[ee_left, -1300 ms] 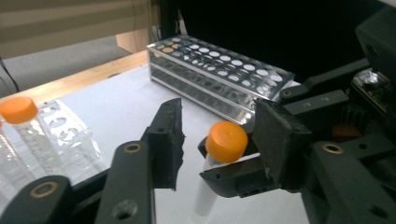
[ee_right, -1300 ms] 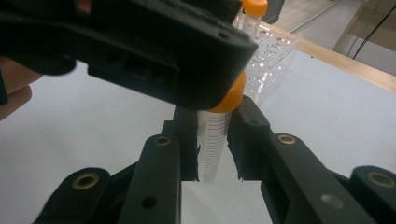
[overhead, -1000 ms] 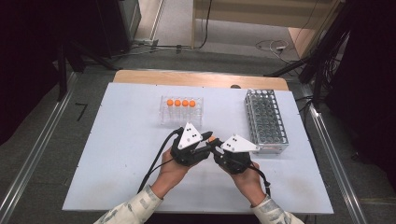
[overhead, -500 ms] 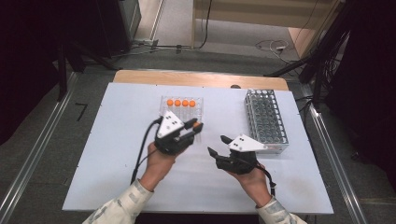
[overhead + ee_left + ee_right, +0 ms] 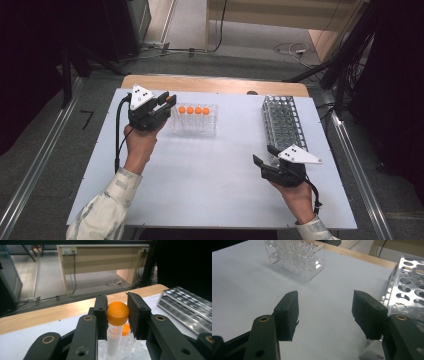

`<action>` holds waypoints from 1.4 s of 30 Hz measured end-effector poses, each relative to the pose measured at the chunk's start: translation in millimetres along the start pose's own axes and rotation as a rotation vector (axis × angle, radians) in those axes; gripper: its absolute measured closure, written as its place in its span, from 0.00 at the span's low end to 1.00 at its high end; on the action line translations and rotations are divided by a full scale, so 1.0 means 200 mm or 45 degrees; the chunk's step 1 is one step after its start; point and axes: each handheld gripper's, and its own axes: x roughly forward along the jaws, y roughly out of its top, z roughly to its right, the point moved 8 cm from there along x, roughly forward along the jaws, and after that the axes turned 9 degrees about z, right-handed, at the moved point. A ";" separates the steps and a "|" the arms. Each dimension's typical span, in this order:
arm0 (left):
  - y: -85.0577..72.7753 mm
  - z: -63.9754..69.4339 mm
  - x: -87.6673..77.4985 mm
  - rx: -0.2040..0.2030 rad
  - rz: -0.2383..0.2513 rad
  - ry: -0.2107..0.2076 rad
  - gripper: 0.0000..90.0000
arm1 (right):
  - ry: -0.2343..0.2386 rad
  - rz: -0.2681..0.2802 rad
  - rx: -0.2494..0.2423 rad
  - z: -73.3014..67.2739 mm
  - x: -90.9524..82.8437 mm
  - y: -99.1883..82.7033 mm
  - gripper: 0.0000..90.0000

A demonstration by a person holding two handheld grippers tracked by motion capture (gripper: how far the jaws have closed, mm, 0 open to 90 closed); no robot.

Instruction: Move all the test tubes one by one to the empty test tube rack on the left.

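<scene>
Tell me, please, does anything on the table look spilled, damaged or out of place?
Nothing stands out. The clear rack and metal rack stand upright; the left gripper holds an orange-capped tube upright.

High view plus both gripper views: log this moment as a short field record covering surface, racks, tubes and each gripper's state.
surface: white table top on a wooden table
clear plastic tube rack: far centre, holding four orange-capped tubes in a row
metal perforated tube rack: far right; its holes look empty
left gripper: left of the clear rack, jaws shut on an orange-capped white tube
right gripper: near right, beside the metal rack, jaws open, nothing between them
hands: one on each gripper
</scene>
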 end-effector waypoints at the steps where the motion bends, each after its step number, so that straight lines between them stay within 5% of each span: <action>1: 0.00 -0.01 0.02 -0.001 0.003 0.013 0.79 | -0.003 0.002 -0.002 0.01 0.00 0.00 0.41; 14: -0.12 -0.07 0.16 0.018 -0.054 0.073 0.79 | -0.020 0.010 0.013 0.03 -0.03 0.00 0.41; 21: -0.28 -0.07 0.20 0.029 -0.134 0.066 0.77 | -0.020 0.001 0.011 0.03 -0.02 -0.01 0.41; 24: -0.32 -0.06 0.21 0.010 -0.150 0.056 0.64 | -0.021 -0.001 0.012 0.03 -0.02 -0.01 0.41; 33: -0.29 -0.05 0.12 -0.051 -0.102 0.030 0.52 | -0.046 0.005 0.020 0.06 -0.01 -0.03 0.41; 42: -0.36 -0.03 -0.04 -0.089 -0.080 0.013 0.41 | -0.082 0.007 0.040 0.11 -0.01 -0.04 0.41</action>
